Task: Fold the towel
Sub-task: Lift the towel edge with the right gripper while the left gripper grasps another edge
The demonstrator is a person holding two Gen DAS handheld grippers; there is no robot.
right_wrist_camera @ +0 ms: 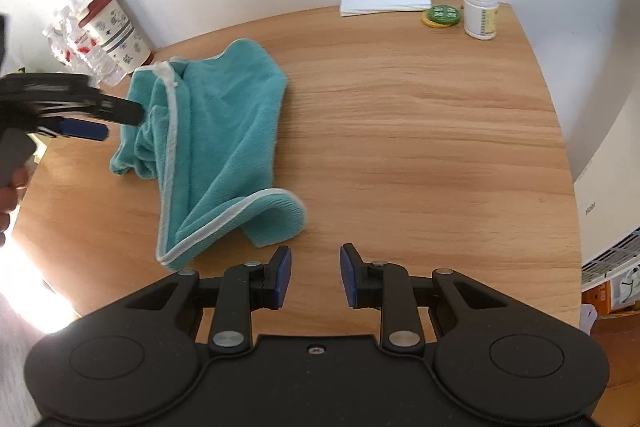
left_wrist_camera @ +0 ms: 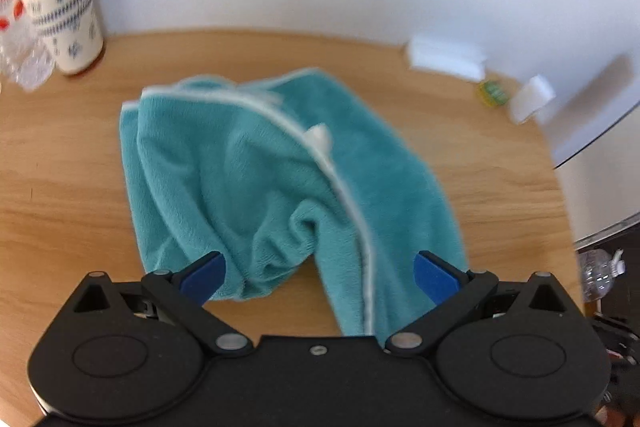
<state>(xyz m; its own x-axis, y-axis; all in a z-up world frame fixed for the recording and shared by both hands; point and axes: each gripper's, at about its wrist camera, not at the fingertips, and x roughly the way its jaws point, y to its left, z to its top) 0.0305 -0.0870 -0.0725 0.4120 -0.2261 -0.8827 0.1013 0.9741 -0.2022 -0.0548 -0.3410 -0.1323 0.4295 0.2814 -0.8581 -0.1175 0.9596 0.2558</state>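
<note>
Two near wrist views, shared towel (left_wrist_camera: 256, 179)

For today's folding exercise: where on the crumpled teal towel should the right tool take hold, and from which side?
Grip the white-trimmed corner of the teal towel nearest the open right tool. It lies at the cloth's edge on the table, so come in low from the near side.
</note>
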